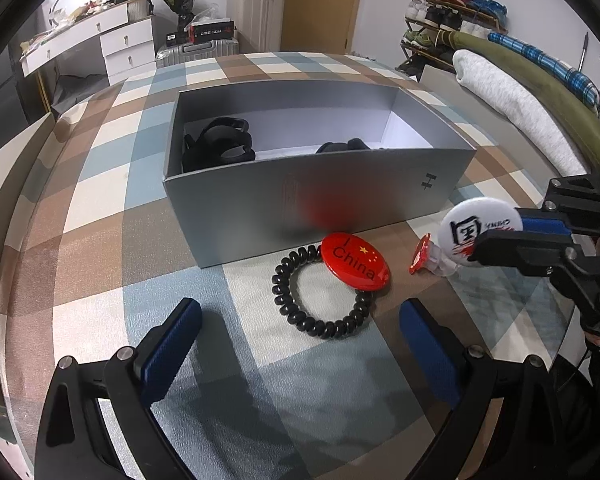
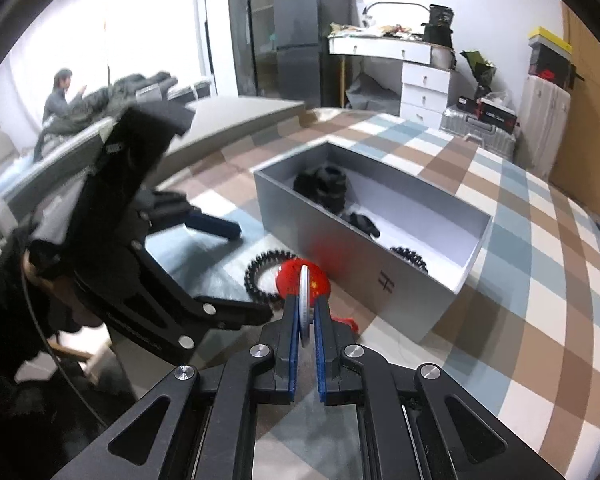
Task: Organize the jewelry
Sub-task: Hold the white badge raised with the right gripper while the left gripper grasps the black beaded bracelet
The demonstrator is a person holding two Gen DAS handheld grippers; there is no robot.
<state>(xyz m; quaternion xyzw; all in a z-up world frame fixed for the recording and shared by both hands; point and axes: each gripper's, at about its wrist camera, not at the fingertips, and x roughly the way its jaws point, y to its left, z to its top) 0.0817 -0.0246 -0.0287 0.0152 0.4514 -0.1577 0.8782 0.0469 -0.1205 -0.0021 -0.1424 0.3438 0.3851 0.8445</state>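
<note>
A white round badge [image 1: 474,224] with black and red print hangs just above the checked table, and my right gripper [image 1: 496,236] is shut on its edge. In the right wrist view the white badge [image 2: 305,304] shows edge-on between the blue pads of the right gripper [image 2: 306,300]. A red "China" badge [image 1: 356,262] lies across a black spiral hair tie [image 1: 320,312] in front of the open grey box [image 1: 340,200]. My left gripper [image 1: 300,344] stands open just short of the tie and holds nothing. A small red and clear piece [image 1: 424,254] lies under the white badge.
The grey box [image 2: 364,264] holds a black claw clip [image 1: 220,142], another black item [image 1: 342,146] and a black beaded ring [image 2: 410,258]. Rolled blankets [image 1: 512,104] lie along the right. A person [image 2: 60,96] sits far off by the window.
</note>
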